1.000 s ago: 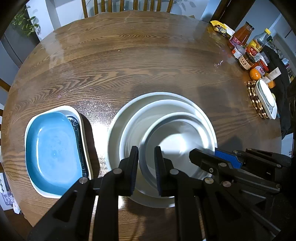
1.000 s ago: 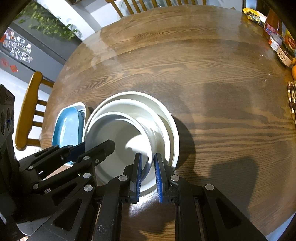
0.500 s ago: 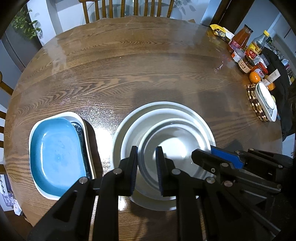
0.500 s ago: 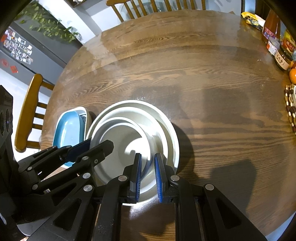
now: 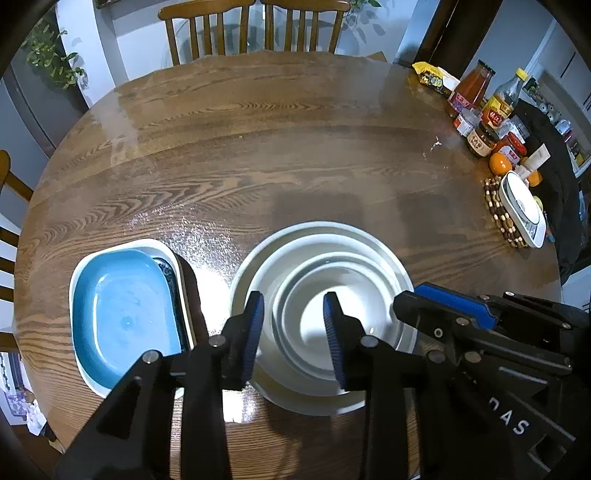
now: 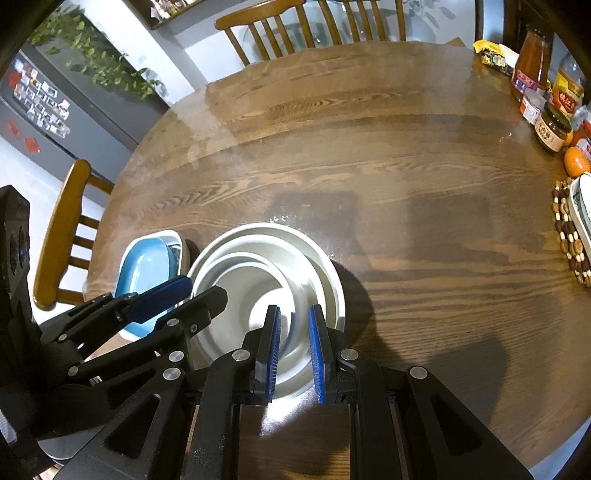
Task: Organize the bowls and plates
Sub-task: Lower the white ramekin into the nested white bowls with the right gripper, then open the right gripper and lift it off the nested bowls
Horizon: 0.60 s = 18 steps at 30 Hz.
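Note:
Three white bowls sit nested on the round wooden table point(image 5: 295, 129); the outer bowl point(image 5: 317, 226) holds the inner bowl point(image 5: 314, 280). My left gripper point(image 5: 293, 328) hangs over the stack's near-left side. Its jaws are opening, and the pads stand clear of the rims below them. My right gripper point(image 6: 294, 347) is shut on the inner bowl's point(image 6: 243, 288) right rim, which runs between its blue pads. It also shows at the stack's right edge as right gripper point(image 5: 417, 302). A blue rectangular plate point(image 5: 122, 314) lies in a white dish point(image 5: 162, 245) to the left.
Sauce bottles and jars point(image 5: 480, 110), an orange point(image 5: 498, 162) and a white scale on a bead trivet point(image 5: 522, 210) crowd the table's right edge. Wooden chairs stand at the far side point(image 5: 255, 29) and the left point(image 6: 59, 236). Bare wood stretches beyond the bowls.
The left jaws have spread apart and come off the inner bowl's rim. The inner bowl has settled lower and more centred in the stack. The right gripper keeps its narrow grip.

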Motion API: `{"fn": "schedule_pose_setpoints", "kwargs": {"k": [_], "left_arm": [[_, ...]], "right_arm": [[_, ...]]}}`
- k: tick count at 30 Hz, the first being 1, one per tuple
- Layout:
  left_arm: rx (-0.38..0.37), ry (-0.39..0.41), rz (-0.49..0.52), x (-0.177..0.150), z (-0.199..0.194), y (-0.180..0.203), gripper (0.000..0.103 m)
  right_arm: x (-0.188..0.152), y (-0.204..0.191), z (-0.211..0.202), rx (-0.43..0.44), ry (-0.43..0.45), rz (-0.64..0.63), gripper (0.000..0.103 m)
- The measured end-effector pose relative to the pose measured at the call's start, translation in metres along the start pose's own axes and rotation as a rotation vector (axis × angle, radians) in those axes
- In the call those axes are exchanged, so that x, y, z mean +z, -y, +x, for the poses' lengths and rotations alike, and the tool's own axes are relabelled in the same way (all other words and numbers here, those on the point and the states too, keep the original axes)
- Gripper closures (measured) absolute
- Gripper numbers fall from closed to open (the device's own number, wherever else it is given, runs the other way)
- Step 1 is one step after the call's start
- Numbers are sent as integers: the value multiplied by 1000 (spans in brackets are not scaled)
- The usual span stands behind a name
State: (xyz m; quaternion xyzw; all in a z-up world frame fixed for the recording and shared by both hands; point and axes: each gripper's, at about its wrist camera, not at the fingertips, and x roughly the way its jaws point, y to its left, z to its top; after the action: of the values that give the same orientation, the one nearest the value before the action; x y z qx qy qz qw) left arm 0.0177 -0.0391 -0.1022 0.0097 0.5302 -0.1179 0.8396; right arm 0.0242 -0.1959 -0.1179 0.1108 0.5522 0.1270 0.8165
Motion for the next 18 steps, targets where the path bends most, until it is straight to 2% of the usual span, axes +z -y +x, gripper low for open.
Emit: {"fn": "schedule_pose_setpoints", "kwargs": {"k": [5, 10, 13, 14, 16, 18], "left_arm": [[7, 24, -11, 2, -7, -4, 53], [12, 38, -18, 2, -12, -6, 45], [4, 43, -23, 3, -18, -10, 36], [3, 45, -24, 3, -20, -12, 30], [3, 51, -33, 4, -25, -20, 21], [4, 49, -45, 4, -29, -28, 17]], "right_arm": [[1, 0, -7, -3, 22, 3, 86], [2, 0, -12, -3, 32, 2, 86], [2, 1, -16, -10, 38, 6, 85], [3, 3, -18, -18, 42, 10, 83], [4, 8, -21, -40, 52, 17, 62], [3, 12, -25, -53, 68, 28, 47]]}}
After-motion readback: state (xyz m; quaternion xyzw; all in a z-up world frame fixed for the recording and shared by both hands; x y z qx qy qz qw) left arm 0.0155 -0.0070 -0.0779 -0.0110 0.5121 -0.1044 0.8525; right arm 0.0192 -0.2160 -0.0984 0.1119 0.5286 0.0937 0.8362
